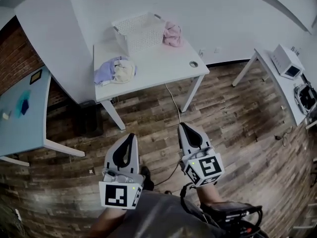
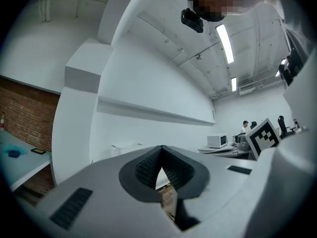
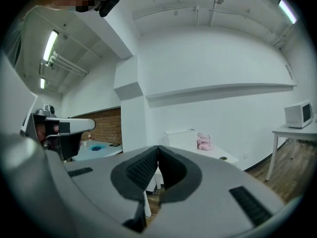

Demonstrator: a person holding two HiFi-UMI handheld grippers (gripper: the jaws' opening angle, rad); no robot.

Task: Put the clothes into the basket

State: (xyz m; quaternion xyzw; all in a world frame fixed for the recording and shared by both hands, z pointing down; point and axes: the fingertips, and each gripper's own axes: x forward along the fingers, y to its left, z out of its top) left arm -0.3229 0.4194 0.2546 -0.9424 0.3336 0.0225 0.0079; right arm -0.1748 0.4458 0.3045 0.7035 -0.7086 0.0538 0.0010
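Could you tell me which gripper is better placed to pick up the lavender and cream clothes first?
Left, probably: the left gripper lines up below the lavender and cream clothes; the right gripper sits farther across. Both are shut, empty.

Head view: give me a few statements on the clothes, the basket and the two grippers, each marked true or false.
1. The pink garment lies inside the basket. False: it lies on the white table, beside the basket.
2. A lavender and cream pile lies on the white table. True.
3. The left gripper grips a garment. False: it is shut on nothing, over the floor.
4. The right gripper is shut and empty. True.
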